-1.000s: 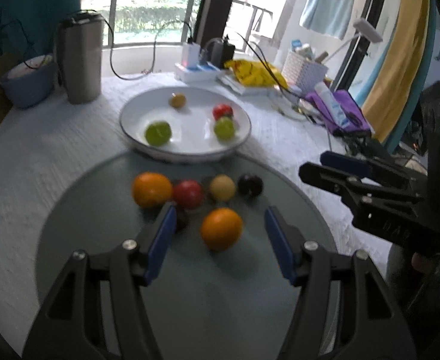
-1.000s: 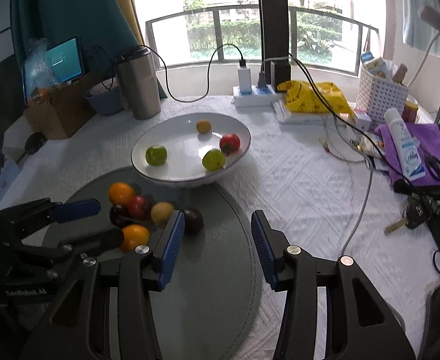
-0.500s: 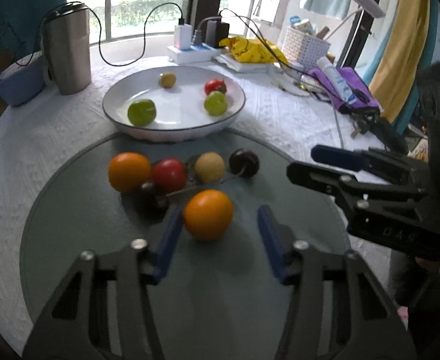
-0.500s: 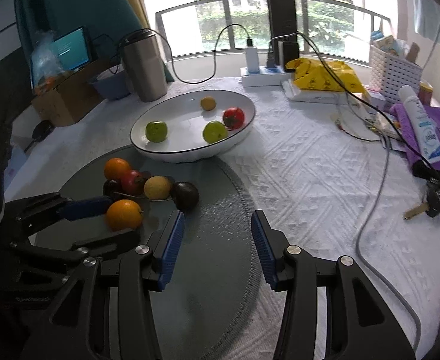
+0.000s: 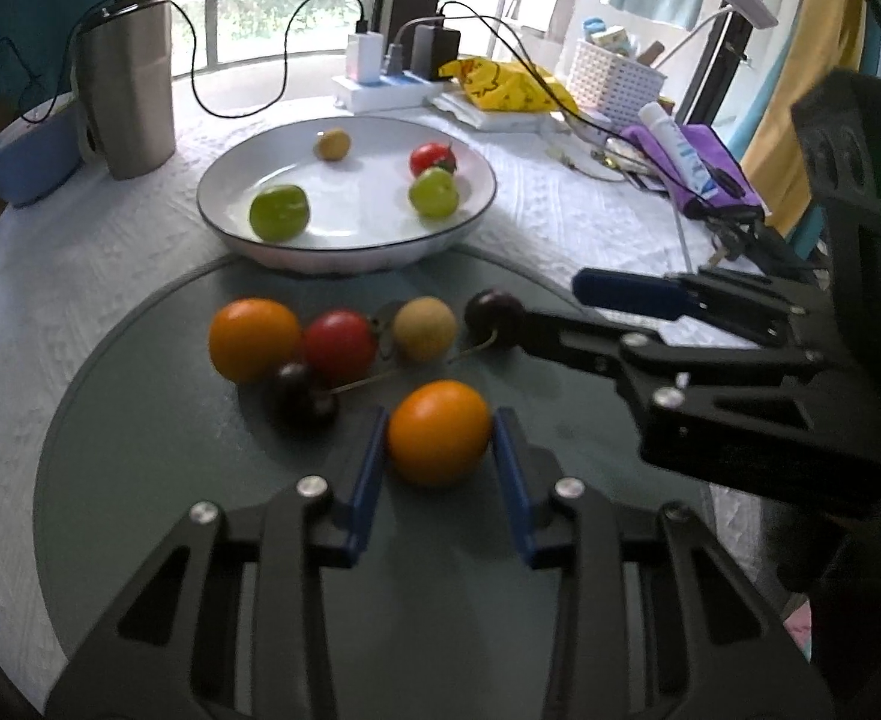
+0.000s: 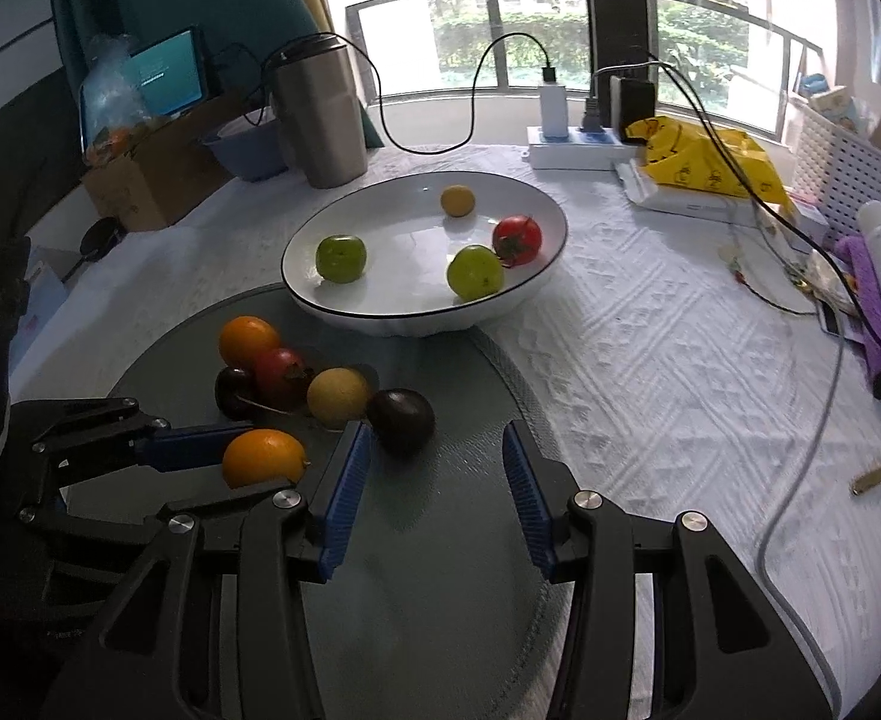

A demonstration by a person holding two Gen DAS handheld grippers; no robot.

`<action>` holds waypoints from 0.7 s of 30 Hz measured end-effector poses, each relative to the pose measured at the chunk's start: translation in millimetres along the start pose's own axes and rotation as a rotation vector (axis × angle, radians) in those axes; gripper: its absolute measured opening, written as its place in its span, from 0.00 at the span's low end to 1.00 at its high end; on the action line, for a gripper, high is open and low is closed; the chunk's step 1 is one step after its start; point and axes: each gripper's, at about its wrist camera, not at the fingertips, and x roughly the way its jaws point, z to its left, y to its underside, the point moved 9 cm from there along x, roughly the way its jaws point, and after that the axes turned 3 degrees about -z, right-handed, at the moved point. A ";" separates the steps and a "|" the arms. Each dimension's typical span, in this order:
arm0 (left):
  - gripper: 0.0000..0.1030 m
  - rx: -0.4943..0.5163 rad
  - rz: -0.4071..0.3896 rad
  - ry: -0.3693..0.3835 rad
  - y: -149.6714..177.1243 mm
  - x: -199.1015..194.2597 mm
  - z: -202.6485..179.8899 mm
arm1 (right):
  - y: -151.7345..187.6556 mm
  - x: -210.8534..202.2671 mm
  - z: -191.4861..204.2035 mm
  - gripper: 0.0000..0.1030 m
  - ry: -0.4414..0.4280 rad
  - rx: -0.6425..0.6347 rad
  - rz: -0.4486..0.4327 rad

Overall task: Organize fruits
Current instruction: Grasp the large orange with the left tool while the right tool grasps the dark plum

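Left gripper [image 5: 439, 461] pinching an orange [image 5: 438, 431] at frame center on the grey mat [image 5: 140, 480], pads touching both sides. Just above-left of it: dark cherry [image 5: 303, 394], second orange [image 5: 254, 339], tomato [image 5: 339, 345], tan fruit [image 5: 424, 327], another cherry [image 5: 493, 312]. Right gripper [image 6: 435, 492] spread wide with nothing between its pads, lower center of its view; dark plum [image 6: 400, 418] just beyond its left finger. Plate [image 5: 218, 180] upper center holds two green fruits, a tomato, a small yellow one. Tumbler [image 5: 128, 78] upper left.

2 oranges [image 5: 438, 431] – 2 tomatoes [image 5: 339, 344] – 2 green fruits [image 5: 279, 212]
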 end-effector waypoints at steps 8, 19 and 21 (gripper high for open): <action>0.35 0.009 0.007 0.006 -0.2 -1.4 2.4 | 2.7 14.6 6.5 0.47 -0.042 -0.015 0.038; 0.35 -0.012 -0.008 0.001 3.6 -10.8 10.8 | 3.1 19.2 15.0 0.33 -0.064 -0.049 0.043; 0.35 -0.013 -0.012 0.001 3.5 -12.6 11.7 | 3.1 17.5 16.7 0.27 -0.059 -0.052 0.035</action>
